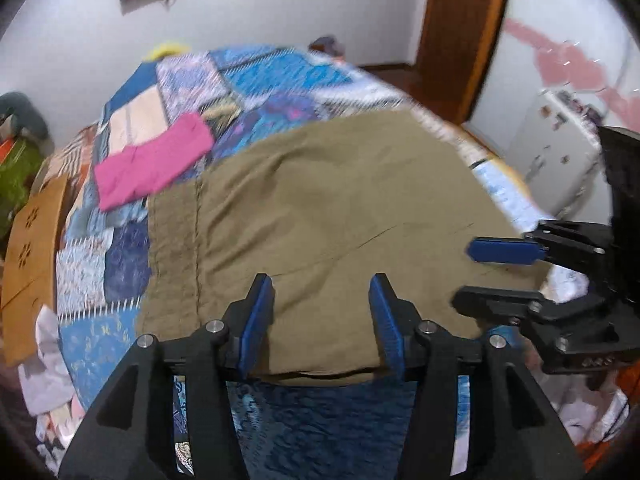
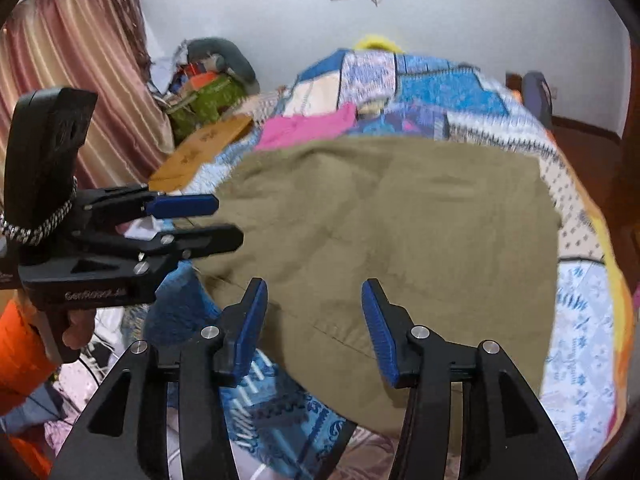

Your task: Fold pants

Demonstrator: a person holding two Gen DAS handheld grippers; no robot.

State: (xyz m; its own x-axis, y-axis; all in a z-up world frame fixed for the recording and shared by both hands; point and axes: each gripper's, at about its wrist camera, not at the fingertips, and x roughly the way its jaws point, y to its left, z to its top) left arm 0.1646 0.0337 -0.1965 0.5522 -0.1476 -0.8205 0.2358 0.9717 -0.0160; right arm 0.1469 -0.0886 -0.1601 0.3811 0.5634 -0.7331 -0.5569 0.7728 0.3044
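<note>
Olive-khaki pants (image 1: 340, 216) lie spread flat across the patchwork bedspread; they fill the middle of the right wrist view (image 2: 400, 232) too. My left gripper (image 1: 322, 320) is open and empty, hovering over the pants' near edge. My right gripper (image 2: 314, 324) is open and empty above the near edge as well. The right gripper shows in the left wrist view (image 1: 472, 276) at the right, open. The left gripper shows in the right wrist view (image 2: 228, 220) at the left, open, at the pants' left edge.
A folded pink garment (image 1: 156, 160) lies on the bedspread (image 1: 260, 80) beyond the pants. A wooden board (image 1: 32, 264) stands at the bed's left. Clutter and a curtain (image 2: 72, 80) are at the left; a wooden door frame (image 1: 460, 36) and a fridge (image 1: 560, 152) at the right.
</note>
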